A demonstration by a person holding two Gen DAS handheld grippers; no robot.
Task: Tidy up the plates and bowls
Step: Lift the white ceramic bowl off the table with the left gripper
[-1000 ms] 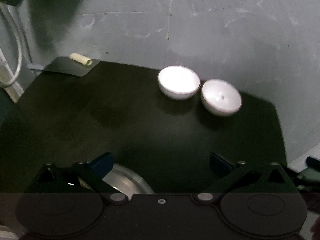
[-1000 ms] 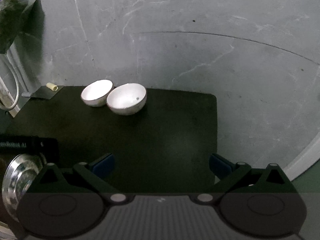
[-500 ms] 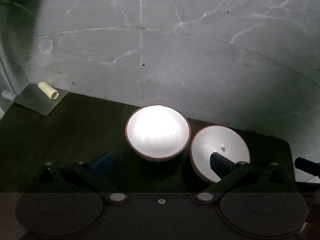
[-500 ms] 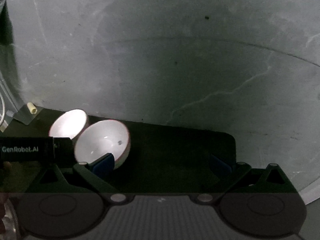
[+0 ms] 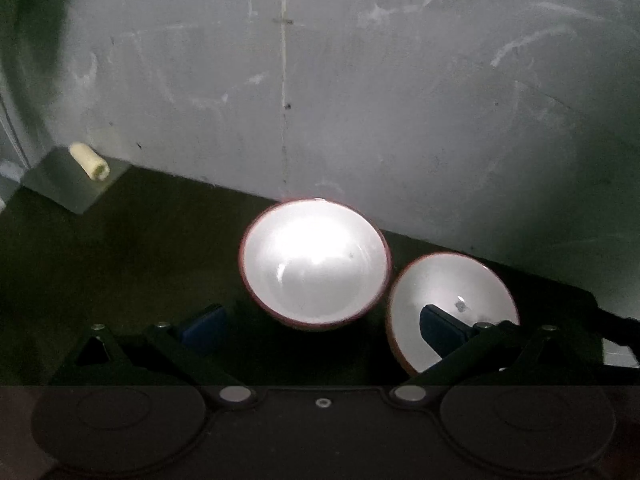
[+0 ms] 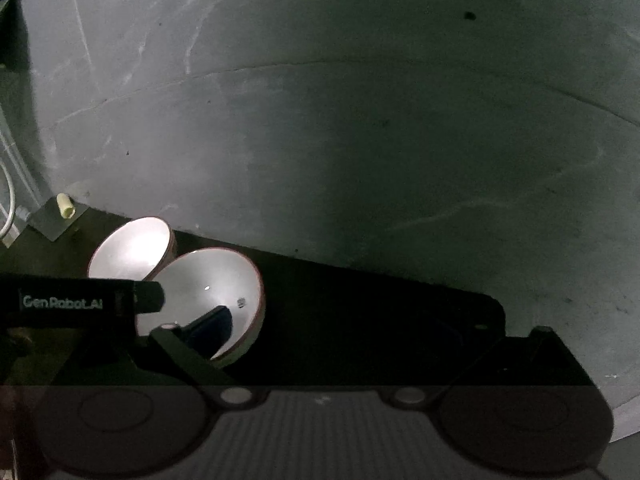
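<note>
Two white bowls with red-brown rims stand side by side on a black table top by a grey wall. In the left wrist view the left bowl [image 5: 314, 262] lies between my open left gripper's [image 5: 320, 326] fingers, just ahead, and the right bowl [image 5: 452, 308] sits behind the right fingertip [image 5: 440, 328]. In the right wrist view the right bowl [image 6: 208, 292] sits behind my open right gripper's [image 6: 340, 332] left fingertip [image 6: 212, 330]. The left bowl [image 6: 132, 248] is further left. The left gripper's body [image 6: 72, 302] crosses in front of it.
A small cream cylinder [image 5: 89, 160] lies on a grey flat piece [image 5: 72, 182] at the table's far left corner. The grey wall [image 5: 360, 100] stands right behind the bowls. The table's right edge [image 6: 496, 308] is near the right gripper.
Both grippers have moved forward toward the bowls, which now look much larger and closer. The metal plate seen low in the earlier views is out of sight.
</note>
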